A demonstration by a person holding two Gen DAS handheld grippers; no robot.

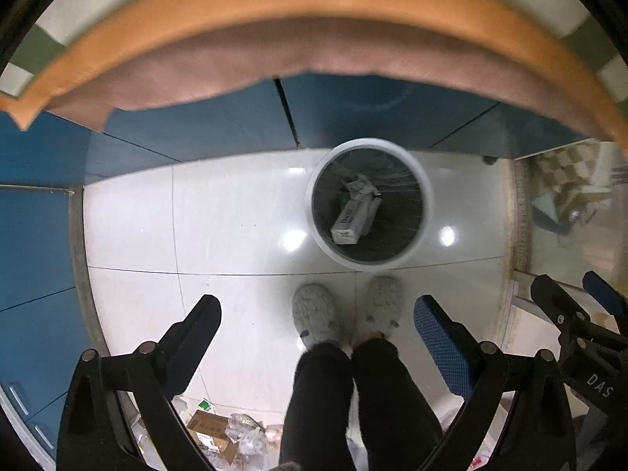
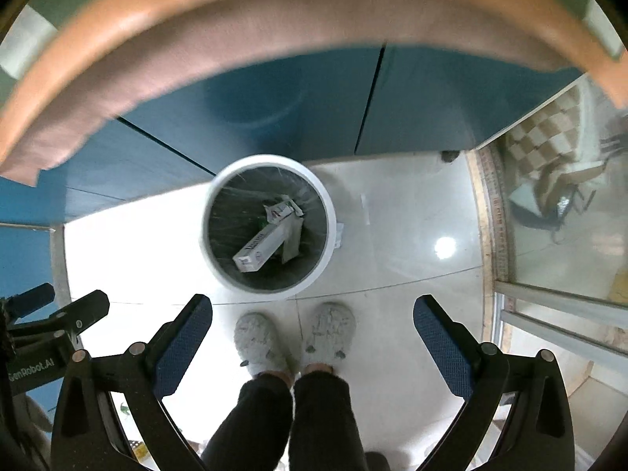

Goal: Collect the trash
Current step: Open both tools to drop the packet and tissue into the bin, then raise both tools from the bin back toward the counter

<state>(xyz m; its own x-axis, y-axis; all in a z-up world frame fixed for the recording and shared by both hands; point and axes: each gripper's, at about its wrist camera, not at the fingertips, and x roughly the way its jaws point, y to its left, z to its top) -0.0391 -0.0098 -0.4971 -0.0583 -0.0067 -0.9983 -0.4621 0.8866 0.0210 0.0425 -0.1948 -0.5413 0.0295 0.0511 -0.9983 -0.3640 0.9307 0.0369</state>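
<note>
White bin (image 1: 369,204) already holds a carton (image 1: 349,219); both the left claw (image 1: 318,337) and right claw (image 2: 314,337) gape empty, so next likely means fetching the floor litter (image 1: 227,431) behind.

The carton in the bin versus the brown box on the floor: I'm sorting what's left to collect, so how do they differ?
The carton lies inside the bin; the brown box sits on the floor among loose wrappers. The carton is white and long, leaning with its torn end up; the brown box is plain cardboard, lying low. Both are cardboard trash. Both claws, left and right, are open and empty.
</note>
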